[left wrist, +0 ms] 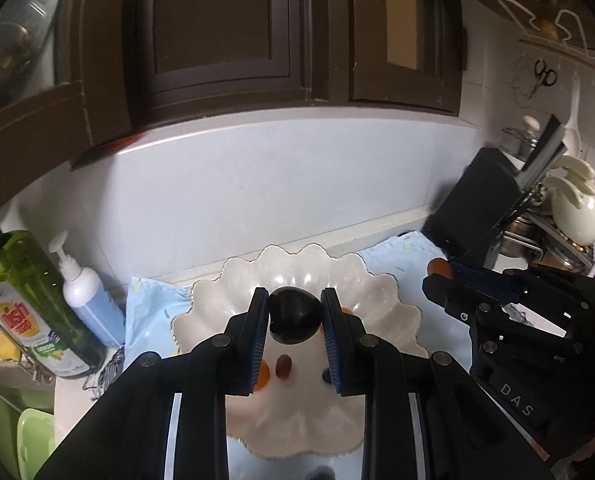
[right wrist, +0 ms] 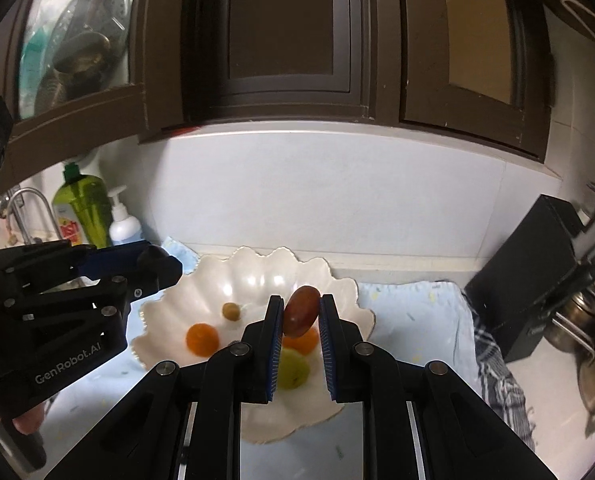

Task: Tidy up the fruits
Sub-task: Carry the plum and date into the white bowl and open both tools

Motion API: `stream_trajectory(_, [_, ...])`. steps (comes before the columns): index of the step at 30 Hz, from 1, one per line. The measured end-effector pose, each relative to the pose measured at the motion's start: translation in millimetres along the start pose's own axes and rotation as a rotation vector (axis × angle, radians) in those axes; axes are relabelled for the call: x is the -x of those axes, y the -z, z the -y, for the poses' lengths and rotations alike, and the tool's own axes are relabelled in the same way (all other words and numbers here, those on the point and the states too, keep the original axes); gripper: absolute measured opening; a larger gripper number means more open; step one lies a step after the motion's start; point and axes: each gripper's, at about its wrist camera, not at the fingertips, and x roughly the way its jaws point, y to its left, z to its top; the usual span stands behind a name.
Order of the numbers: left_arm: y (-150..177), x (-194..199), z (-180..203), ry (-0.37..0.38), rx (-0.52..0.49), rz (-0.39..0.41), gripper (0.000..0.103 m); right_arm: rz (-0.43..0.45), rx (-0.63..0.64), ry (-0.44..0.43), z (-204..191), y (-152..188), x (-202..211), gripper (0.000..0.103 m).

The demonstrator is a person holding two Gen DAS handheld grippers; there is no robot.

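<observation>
My left gripper (left wrist: 295,300) is shut on a dark, nearly black plum (left wrist: 295,318) and holds it above the white scalloped bowl (left wrist: 393,312). Under it in the bowl lie a small red-brown oval fruit (left wrist: 284,367) and an orange fruit (left wrist: 262,376), which is half hidden by a finger. My right gripper (right wrist: 301,304) is shut on a red-brown oval fruit (right wrist: 301,312), also over the bowl (right wrist: 169,312). The bowl holds an orange fruit (right wrist: 202,338), a small olive-green fruit (right wrist: 231,311) and a yellow-green fruit (right wrist: 293,368). The two grippers hang side by side.
The bowl rests on a light blue cloth (left wrist: 149,308) on the counter. A green dish soap bottle (left wrist: 21,300) and a white pump bottle (left wrist: 85,296) stand to the left, near a faucet (right wrist: 29,208). A black knife block (left wrist: 477,208) and metal pots (right wrist: 593,320) stand to the right. Dark cabinets hang overhead.
</observation>
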Motion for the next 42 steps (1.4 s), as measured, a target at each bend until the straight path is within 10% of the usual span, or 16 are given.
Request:
stream_trajectory(26, [-3.7, -161.9, -23.6, 0.036, 0.008, -0.307, 0.029, -0.249, 0.007, -0.026, 27.0, -0.8, -145.4, 0.020])
stream_trajectory(29, [-4.8, -161.8, -24.7, 0.015, 0.007, -0.297, 0.053, -0.268, -0.007, -0.025, 28.6, 1.5, -149.4, 0.035])
stream_trajectory(42, [-15.9, -114.2, -30.1, -0.153, -0.070, -0.165, 0.084, -0.189, 0.012, 0.077, 25.5, -5.1, -117.0, 0.062])
